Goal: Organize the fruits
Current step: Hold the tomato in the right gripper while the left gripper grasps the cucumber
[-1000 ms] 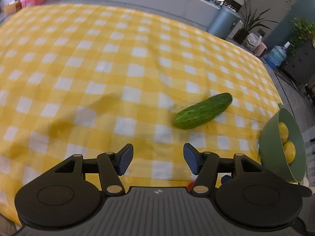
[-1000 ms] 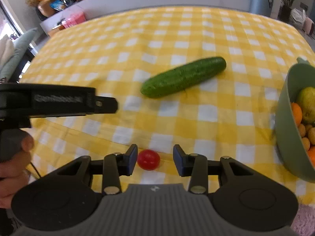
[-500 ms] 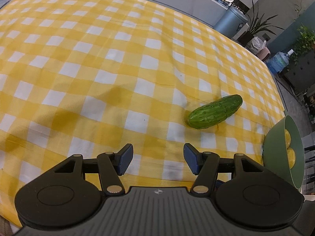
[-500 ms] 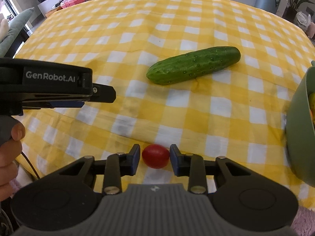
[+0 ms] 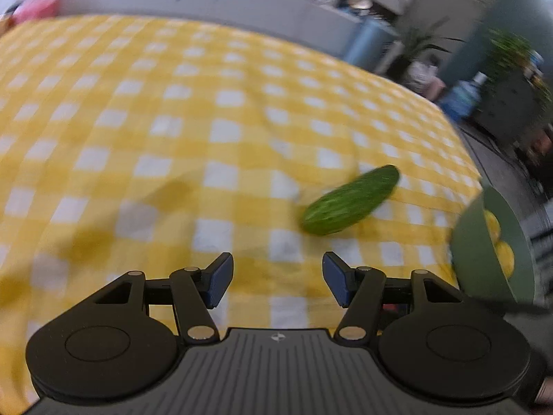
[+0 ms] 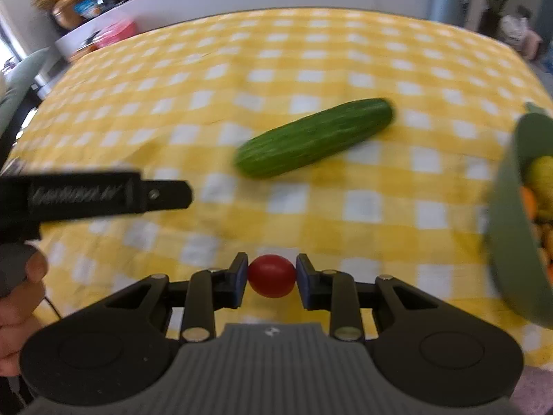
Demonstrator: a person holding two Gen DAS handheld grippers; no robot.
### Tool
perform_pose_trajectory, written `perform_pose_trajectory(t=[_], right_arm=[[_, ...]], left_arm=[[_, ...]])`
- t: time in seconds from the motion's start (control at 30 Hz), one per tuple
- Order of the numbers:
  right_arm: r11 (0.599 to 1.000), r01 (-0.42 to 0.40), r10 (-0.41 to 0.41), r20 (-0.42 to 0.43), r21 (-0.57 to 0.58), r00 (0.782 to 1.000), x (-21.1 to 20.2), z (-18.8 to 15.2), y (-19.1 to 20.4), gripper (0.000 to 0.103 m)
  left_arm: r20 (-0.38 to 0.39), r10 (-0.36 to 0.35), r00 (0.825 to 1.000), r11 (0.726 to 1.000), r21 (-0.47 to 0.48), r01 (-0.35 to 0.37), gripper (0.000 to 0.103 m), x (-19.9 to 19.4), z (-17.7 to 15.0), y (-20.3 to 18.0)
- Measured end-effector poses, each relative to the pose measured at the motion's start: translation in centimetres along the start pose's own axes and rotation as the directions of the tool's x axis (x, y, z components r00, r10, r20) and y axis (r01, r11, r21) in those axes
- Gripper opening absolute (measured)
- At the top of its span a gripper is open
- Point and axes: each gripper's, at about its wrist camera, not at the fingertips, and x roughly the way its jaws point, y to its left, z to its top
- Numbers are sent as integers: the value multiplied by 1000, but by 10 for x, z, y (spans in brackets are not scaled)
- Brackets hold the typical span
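Two grippers are working over the yellow checked tabletop [image 6: 311, 52]. The right gripper [image 6: 271, 278] has just been closing and is now pinching a small, smooth red tomato [image 6: 271, 275] near the near edge, probably to carry it to the green bowl [image 6: 508, 242] of fruit at the right edge. The left gripper [image 5: 276, 282] is hanging wide and empty short of the bumpy cucumber [image 5: 349, 200].

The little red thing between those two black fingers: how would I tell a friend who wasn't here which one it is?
Start from the table under the yellow-and-white checked cloth, with a long green cucumber in the middle and a green bowl of yellow and orange fruit at the right edge. Nearer than the cucumber, the right gripper has just closed on a small tomato. It is the only red, round piece there.
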Motion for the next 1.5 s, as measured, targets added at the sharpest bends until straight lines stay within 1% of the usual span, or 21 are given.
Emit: perform_pose_trajectory(t=[0.1, 0.17, 0.3, 0.37, 0.47, 0.63, 0.73, 0.87, 0.93, 1.0, 1.07, 1.13, 1.17, 1.23, 1.33, 1.4, 1.5], right_arm=[[998, 43, -44, 23, 53, 999, -2, 1, -17, 27], [993, 70, -72, 25, 94, 997, -2, 1, -31, 27], [983, 106, -106, -5, 152, 994, 5, -3, -52, 27], [982, 89, -91, 4, 165, 996, 7, -3, -56, 27], [983, 91, -94, 11, 161, 995, 9, -2, -57, 27], [983, 87, -91, 23, 161, 996, 10, -2, -58, 27], [980, 69, -77, 34, 184, 996, 12, 0, -62, 27], [978, 55, -63, 37, 202, 997, 13, 2, -67, 27], [979, 56, -65, 39, 198, 997, 14, 2, -66, 27], [978, 50, -59, 40, 204, 997, 13, 2, -67, 27], [975, 59, -70, 44, 214, 997, 12, 2, -70, 27], [971, 75, -88, 47, 225, 995, 10, 2, -74, 27], [969, 71, -85, 50, 236, 995, 9, 1, -76, 27], [967, 52, -68, 57, 251, 996, 7, 1, -81, 27], [963, 49, -70, 71, 264, 995, 3, 0, -85, 27], [961, 47, -71, 80, 273, 994, 0, 0, -88, 27], [961, 47, -76, 95, 273, 993, -6, -1, -91, 27]], left_arm=[[52, 11, 999, 998, 68, -14, 70, 0, -3, -12], [72, 26, 997, 994, 102, -33, 70, 2, -5, -19], [58, 48, 997, 992, 111, -54, 70, 10, -8, -23], [51, 59, 997, 991, 114, -65, 70, 14, -9, -23], [52, 76, 996, 987, 136, -83, 70, 17, -11, -25], [82, 63, 995, 981, 178, -77, 70, 15, -12, -36], [88, 78, 993, 974, 206, -95, 70, 14, -12, -46], [107, 73, 992, 967, 237, -97, 70, 15, -9, -57], [113, 71, 991, 952, 290, -102, 71, 17, -7, -66], [127, 75, 989, 913, 390, -119, 73, 20, -10, -79], [165, 93, 982, 869, 467, -161, 74, 22, -14, -91], [178, 99, 979, 846, 503, -177, 74, 28, -12, -98], [176, 97, 979, 842, 510, -176, 74, 31, -9, -100], [164, 87, 983, 843, 513, -160, 76, 38, -1, -102], [125, 44, 991, 841, 531, -105, 78, 49, 9, -103], [112, 28, 993, 831, 550, -85, 80, 56, 13, -104], [100, 26, 995, 800, 594, -80, 81, 68, 19, -108]])
